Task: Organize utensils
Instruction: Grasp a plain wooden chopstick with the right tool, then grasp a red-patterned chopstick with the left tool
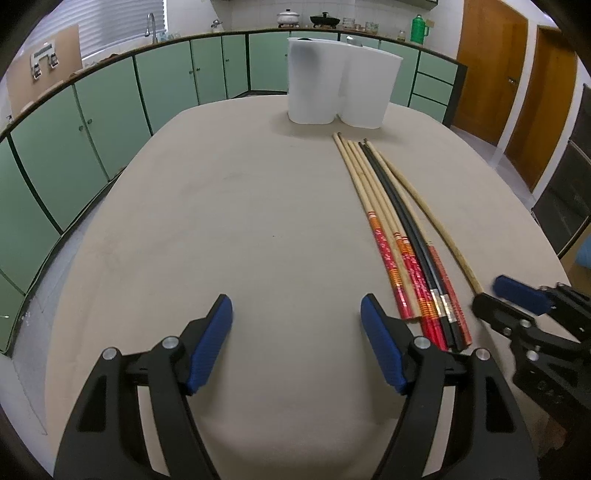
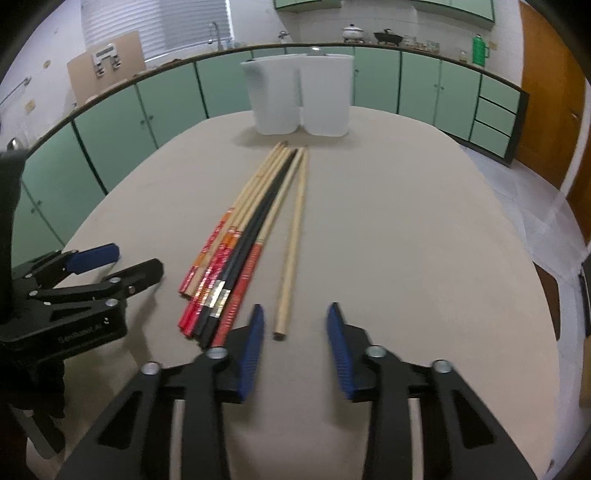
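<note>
Several long chopsticks [image 1: 397, 236] lie side by side on the beige table [image 1: 221, 221]: wooden ones with red and orange ends and black ones. One plain wooden chopstick [image 2: 293, 240] lies apart on their right. Two white containers [image 1: 341, 83] stand together at the table's far end, also in the right wrist view [image 2: 301, 94]. My left gripper [image 1: 296, 314] is open and empty, left of the chopstick ends. My right gripper [image 2: 295, 321] is open and empty, just behind the plain chopstick's near end. Each gripper shows in the other's view: right [image 1: 506, 295], left [image 2: 122, 262].
Green cabinets [image 1: 110, 107] with a dark countertop curve around the far and left sides. Pots [image 1: 306, 18] and a green flask [image 1: 419, 27] stand on the counter. Wooden doors [image 1: 491, 66] are at the right.
</note>
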Available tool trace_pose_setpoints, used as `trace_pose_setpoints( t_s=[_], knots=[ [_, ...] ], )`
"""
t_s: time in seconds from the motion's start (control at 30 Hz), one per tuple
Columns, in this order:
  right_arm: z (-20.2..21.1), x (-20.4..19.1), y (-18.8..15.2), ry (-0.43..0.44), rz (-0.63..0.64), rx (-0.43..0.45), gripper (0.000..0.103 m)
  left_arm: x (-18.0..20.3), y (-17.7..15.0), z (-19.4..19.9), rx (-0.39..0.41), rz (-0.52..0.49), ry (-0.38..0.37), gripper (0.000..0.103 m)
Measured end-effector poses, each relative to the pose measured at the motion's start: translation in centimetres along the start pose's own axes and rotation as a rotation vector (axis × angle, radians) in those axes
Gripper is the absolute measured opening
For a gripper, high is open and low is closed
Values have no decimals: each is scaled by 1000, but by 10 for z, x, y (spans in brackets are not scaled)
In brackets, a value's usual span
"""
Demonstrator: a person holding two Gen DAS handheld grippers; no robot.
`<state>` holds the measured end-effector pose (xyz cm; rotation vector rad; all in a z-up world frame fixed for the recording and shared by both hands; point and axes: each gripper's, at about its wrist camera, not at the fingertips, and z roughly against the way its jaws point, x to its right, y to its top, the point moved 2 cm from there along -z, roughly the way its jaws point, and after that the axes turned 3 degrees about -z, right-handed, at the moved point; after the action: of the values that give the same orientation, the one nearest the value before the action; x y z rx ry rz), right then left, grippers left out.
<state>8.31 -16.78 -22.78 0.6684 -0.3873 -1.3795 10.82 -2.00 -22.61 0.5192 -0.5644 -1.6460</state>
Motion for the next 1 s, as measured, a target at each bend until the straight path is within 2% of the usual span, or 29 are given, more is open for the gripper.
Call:
trace_pose_setpoints(
  t_s=[0.03, 0.07, 0.4, 0.63, 0.87, 0.97, 1.0],
  knots=[
    [-1, -3, 0, 9, 11, -1, 13, 1, 0, 0, 0, -4, -3, 70],
    [-1, -5, 0, 18, 17, -1, 9, 4, 0, 1, 0, -10, -6, 70],
    [2, 18, -1, 13, -62, 4, 7, 26, -3, 0, -18, -55, -41, 70],
    [4, 19, -2, 24, -72, 8, 7, 32, -1, -6, -25, -59, -7, 73],
    [5, 20, -3, 34, -80, 9, 7, 11, -2, -4, -25, 2, 67, 73],
    [4, 21, -2, 37, -82, 9, 7, 11, -2, 0, -19, -6, 70, 72],
    [5, 21, -3, 38, -83, 9, 7, 15, -1, 2, -9, -11, 50, 72]
  ],
)
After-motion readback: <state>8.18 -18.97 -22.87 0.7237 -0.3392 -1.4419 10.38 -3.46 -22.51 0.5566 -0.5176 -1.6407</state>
